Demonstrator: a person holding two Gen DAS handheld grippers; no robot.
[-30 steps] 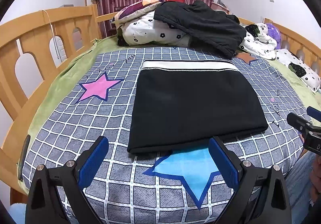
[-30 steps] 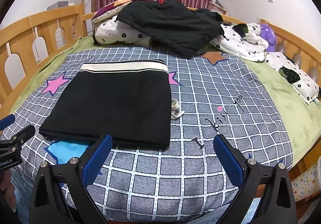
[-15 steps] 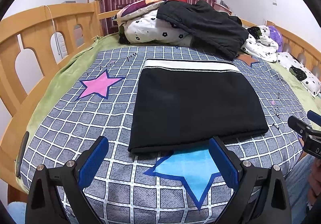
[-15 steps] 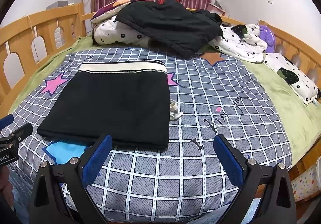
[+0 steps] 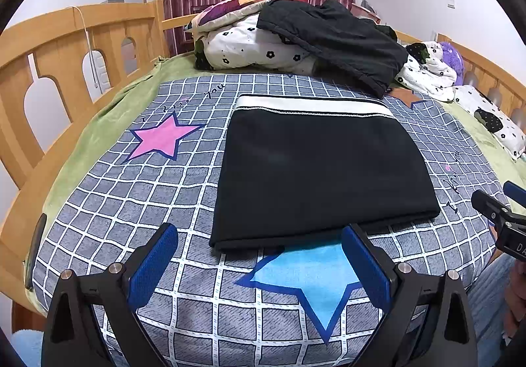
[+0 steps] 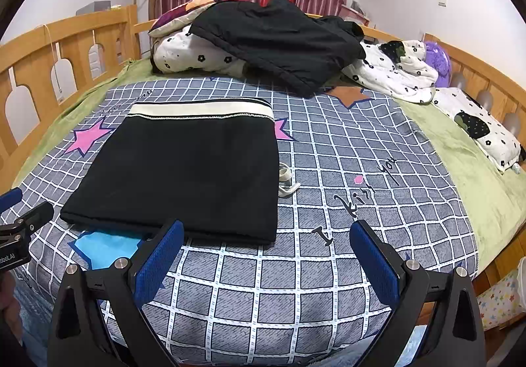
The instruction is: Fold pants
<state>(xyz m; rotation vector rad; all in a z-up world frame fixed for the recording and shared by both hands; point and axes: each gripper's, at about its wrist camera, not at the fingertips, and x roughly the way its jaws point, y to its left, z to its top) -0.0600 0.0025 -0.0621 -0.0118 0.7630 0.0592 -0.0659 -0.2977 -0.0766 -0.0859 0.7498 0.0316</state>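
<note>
pants [image 6: 184,169]: folded flat on checked bedspread [image 6: 345,150] | right claw [image 6: 266,255]: spread wide, empty, near its edge

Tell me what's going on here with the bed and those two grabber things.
A person holds a gripper in each hand over a bed, folding pants. The black pants already lie folded into a flat rectangle on the checked bedspread, white waistband at the far end. Both the left gripper and the right gripper are open, holding nothing, just short of the pants' near edge. A dark garment lies heaped on the bedding behind.
</note>
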